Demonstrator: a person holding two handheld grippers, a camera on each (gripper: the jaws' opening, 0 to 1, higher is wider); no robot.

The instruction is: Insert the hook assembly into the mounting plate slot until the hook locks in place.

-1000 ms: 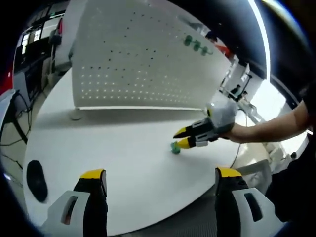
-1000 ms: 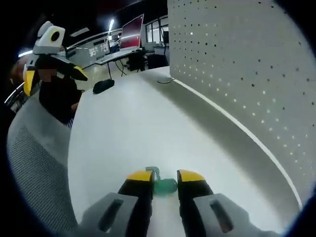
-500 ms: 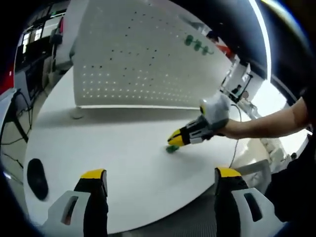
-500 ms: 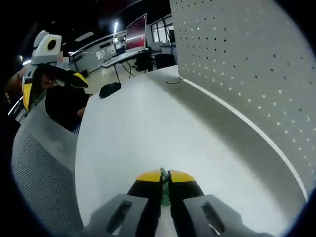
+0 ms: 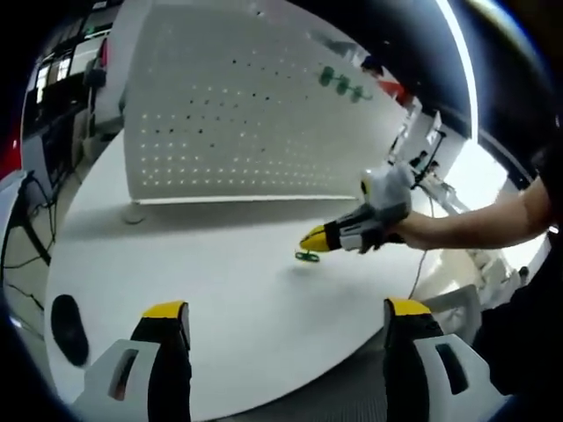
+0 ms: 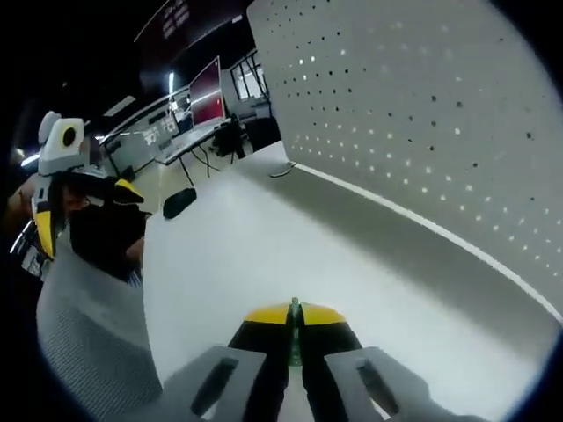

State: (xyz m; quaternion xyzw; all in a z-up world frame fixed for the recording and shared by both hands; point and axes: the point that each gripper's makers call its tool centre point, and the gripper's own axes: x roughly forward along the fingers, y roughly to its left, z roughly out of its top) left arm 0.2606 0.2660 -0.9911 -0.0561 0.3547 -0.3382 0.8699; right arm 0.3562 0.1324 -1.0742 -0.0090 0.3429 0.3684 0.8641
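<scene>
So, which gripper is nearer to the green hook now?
Right. The right gripper is shut on the green hook, lifted above the table. The left gripper is open, well apart from it.

Matt white table (image 5: 237, 290); perforated panel (image 5: 237, 114)

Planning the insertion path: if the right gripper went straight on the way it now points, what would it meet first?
Probably bare table; the right gripper, shut on the green hook, points along the tabletop, with the pegboard off to one side. Depth is unclear.

One white pegboard panel (image 5: 237, 114), three green hooks mounted on it (image 5: 343, 83), one loose green hook (image 5: 307, 257), one black mouse (image 5: 66, 327)
</scene>
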